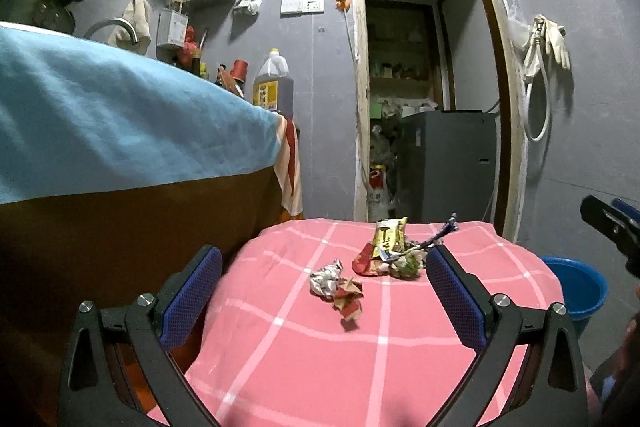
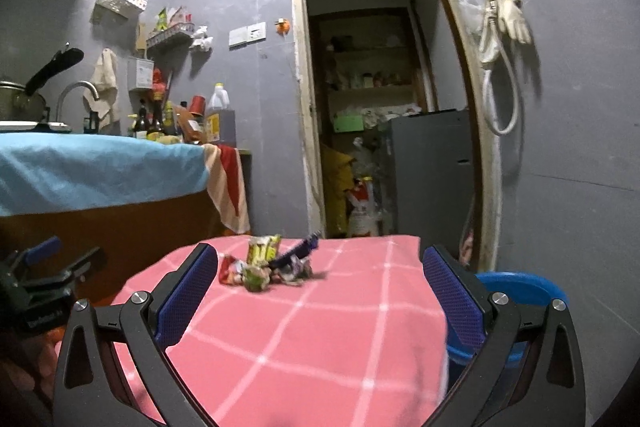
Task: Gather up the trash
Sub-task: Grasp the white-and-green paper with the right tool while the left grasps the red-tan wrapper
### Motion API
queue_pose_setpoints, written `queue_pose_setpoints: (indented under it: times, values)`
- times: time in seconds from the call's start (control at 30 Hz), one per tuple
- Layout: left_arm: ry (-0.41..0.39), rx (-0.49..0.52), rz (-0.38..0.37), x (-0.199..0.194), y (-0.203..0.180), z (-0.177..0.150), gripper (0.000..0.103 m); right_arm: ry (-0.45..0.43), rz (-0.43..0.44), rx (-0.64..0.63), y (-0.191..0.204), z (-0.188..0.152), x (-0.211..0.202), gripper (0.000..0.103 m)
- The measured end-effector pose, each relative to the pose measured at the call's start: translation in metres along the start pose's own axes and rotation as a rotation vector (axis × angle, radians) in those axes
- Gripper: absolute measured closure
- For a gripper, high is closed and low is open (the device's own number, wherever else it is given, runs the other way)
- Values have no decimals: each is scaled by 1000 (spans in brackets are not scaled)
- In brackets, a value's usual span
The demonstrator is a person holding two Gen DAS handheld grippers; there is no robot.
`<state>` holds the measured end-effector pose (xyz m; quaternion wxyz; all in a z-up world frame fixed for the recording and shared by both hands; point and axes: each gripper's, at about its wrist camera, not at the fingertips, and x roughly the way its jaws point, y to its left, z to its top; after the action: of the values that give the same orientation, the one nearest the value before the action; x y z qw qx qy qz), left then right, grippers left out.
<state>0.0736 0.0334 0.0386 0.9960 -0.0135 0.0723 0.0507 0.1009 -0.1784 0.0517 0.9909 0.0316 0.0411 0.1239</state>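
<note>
Left gripper (image 1: 324,291) and right gripper (image 2: 320,291): both wide open, empty, above the pink cloth (image 1: 400,347). Trash all on it: crumpled wad (image 1: 335,285) nearer, wrapper pile (image 1: 390,253) farther back. Blue bucket (image 1: 576,285) beside the cloth, likely the bin. Nothing collected yet.

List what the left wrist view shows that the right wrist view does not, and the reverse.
Left wrist only: a crumpled wrapper lying apart, nearer the camera than the main trash pile, and the open left gripper.

Right wrist only: the ceiling and the open right gripper.

Both: the pink checked cloth, blue bucket, doorway and hanging gloves.
</note>
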Motion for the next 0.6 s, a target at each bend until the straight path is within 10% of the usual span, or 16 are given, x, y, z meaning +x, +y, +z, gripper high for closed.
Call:
queue_pose_setpoints:
  times: [0.6]
  values:
    - [392, -210, -110, 90, 31, -6, 11, 329, 235, -52, 16, -11, 135, 4]
